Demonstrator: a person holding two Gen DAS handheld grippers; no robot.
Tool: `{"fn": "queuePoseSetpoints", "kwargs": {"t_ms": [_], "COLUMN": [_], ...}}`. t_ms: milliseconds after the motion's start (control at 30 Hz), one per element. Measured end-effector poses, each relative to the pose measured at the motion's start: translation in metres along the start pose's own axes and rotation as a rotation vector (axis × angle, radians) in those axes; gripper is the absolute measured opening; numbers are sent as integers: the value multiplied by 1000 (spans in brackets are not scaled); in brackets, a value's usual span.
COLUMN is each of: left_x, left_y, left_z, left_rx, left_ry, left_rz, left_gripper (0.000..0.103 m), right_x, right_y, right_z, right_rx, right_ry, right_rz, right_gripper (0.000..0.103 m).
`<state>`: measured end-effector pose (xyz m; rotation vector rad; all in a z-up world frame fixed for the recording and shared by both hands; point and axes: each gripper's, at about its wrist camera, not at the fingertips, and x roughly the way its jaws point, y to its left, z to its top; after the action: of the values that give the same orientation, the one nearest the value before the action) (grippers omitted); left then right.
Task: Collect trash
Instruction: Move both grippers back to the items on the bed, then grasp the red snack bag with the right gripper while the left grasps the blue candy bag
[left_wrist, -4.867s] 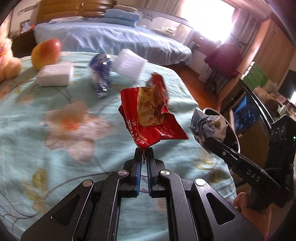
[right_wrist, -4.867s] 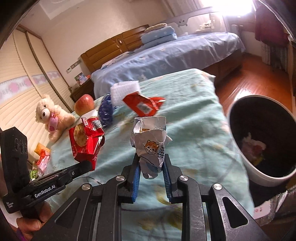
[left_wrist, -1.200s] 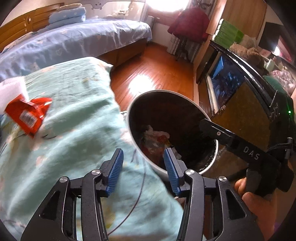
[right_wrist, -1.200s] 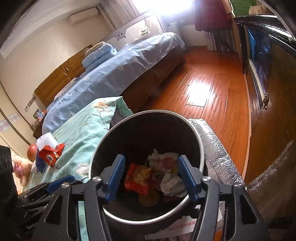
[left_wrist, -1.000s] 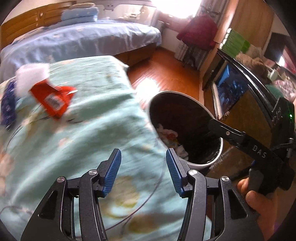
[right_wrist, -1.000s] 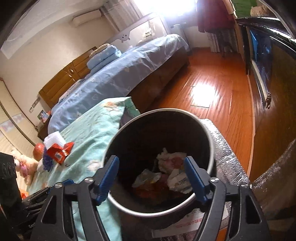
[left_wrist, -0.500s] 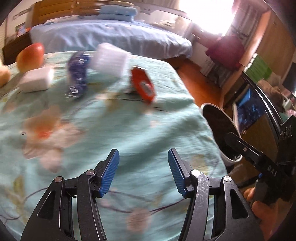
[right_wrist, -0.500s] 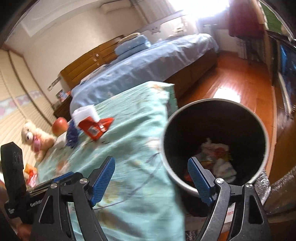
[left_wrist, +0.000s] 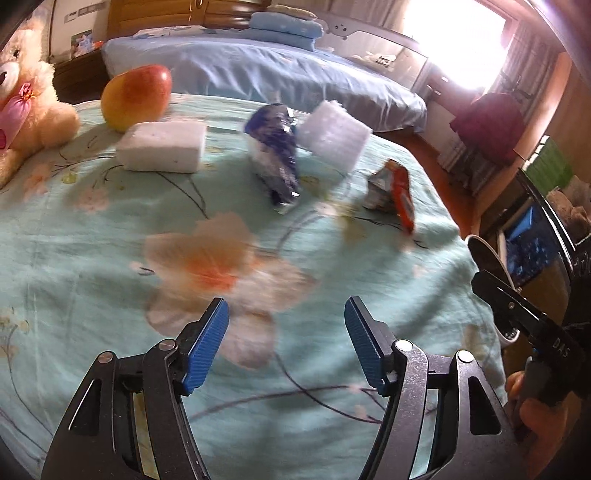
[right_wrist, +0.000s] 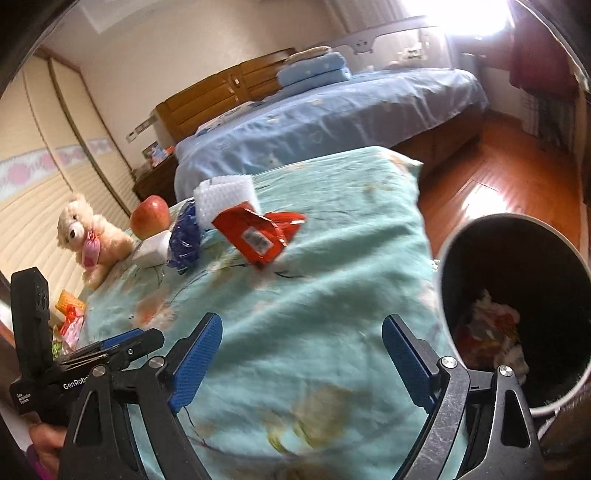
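Observation:
A red snack wrapper (left_wrist: 400, 194) (right_wrist: 258, 232) and a blue wrapper (left_wrist: 275, 155) (right_wrist: 184, 238) lie on the teal flowered cloth (left_wrist: 110, 229), beside two white foam blocks (left_wrist: 162, 146) (left_wrist: 334, 134). My left gripper (left_wrist: 286, 347) is open and empty above the cloth's near part. My right gripper (right_wrist: 303, 362) is open and empty over the cloth's edge, left of the black bin (right_wrist: 524, 236), which holds crumpled wrappers (right_wrist: 487, 328).
An apple (left_wrist: 136, 96) and a teddy bear (left_wrist: 22, 107) sit at the far left of the cloth. More small wrappers (right_wrist: 70, 317) lie at the cloth's left edge in the right wrist view. A blue bed (left_wrist: 258, 70) stands behind, wooden floor to the right.
Both wrappers held 4.9 s ago are now in the bin. Both grippers have swung from over the bin back to the left, above the cloth, and stay open.

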<state>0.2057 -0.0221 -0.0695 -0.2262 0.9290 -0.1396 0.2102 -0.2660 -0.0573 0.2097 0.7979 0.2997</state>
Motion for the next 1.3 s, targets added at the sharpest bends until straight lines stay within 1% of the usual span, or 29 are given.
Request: {"fn": "queuePoseSetpoints", "kwargs": {"t_ms": [67,300,433,633,767,833,867,900,933,967,1033,1067,1100,1133,1300], "left_x": [3,15,24,42,58,64,65,66,66,66,64,61,59,56,34], "left_y": [4,11,12,11,12,11,9,7,6,4,-1,-2,-3,-3,-1], "left_z": [5,26,44,70,82,85,86,87,87,87,84,80,77,74,41], "left_rx": [0,9,25,34,40,47,59,63,65,69,81,76,69,59,-38], "left_ry": [10,9,14,7,-8,-13,-17,-12,-6,-5,-8,-7,-6,-6,-18], "left_rz": [6,20,30,38,65,70,69,52,38,44,62,59,57,59,56], "left_gripper": [66,67,67,67,66,49,42,24,15,15,13,11,9,8,7], "right_x": [9,37,51,71,84,89,92,95,97,97,97,96,95,93,81], "right_y": [5,16,18,22,26,27,27,27,26,26,22,21,19,18,15], "right_z": [5,18,26,43,52,54,55,56,57,57,57,57,57,56,47], "right_rx": [-18,-63,-59,-67,-82,-86,-88,-89,-90,-89,-76,-70,-62,-56,-36], "right_ry": [17,67,88,96,87,84,86,90,92,88,86,84,82,81,76], "right_rz": [4,18,32,41,35,27,22,17,12,14,37,46,62,73,140], "right_gripper": [90,90,90,90,89,81,69,56,54,41,38,34,28,26,24]}}
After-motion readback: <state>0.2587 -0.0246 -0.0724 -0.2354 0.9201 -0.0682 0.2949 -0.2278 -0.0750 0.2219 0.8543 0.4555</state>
